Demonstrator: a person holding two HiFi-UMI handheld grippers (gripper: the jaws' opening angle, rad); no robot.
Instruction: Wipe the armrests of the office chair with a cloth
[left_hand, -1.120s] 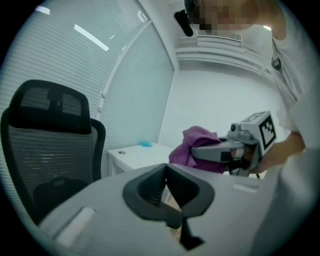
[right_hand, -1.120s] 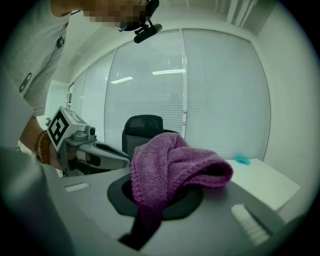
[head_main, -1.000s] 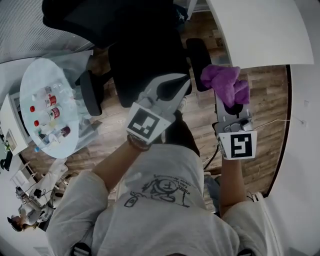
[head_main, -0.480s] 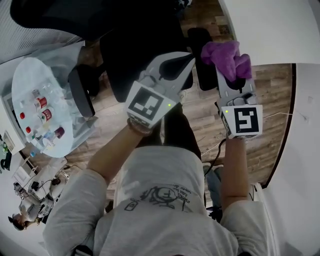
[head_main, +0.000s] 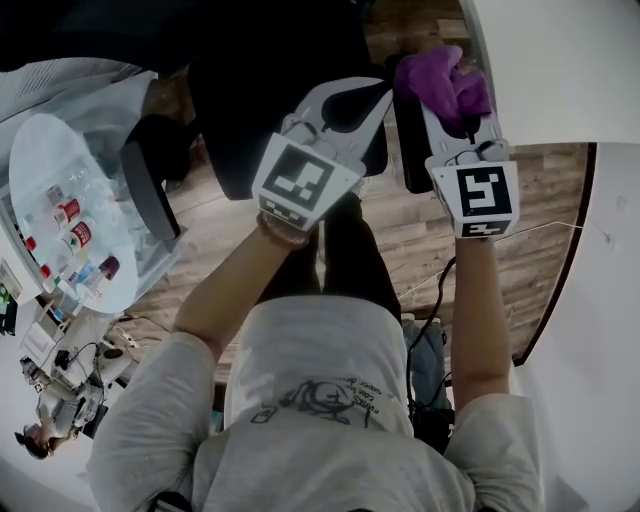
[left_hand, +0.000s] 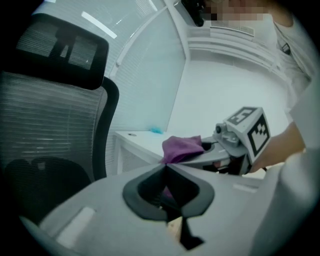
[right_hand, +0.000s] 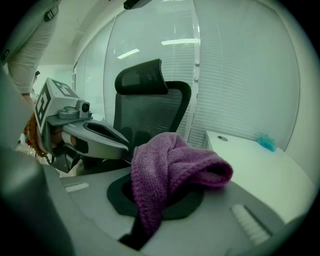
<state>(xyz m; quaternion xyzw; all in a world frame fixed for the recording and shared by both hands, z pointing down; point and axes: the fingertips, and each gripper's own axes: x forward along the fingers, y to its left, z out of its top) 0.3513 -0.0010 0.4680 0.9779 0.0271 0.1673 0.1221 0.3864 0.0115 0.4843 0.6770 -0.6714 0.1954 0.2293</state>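
Right gripper (head_main: 450, 112): fingers clenched on purple cloth (head_main: 438, 80). Cloth sat bunched over fingertips, above black armrest (head_main: 410, 150) of office chair (head_main: 270, 60); contact with armrest could not be determined. Left gripper (head_main: 372, 100): fingers pressed together, nothing between, just beside cloth. Second armrest (head_main: 150, 190) stood well apart, near glass table (head_main: 40, 170).

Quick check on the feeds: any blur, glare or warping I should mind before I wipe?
Head view: strong fisheye bend, chair nearly black, detail lost. Left gripper view: hazy, left tool close and soft. Right gripper view: cloth sharp, bright light streaks on the glass wall, dark corners.
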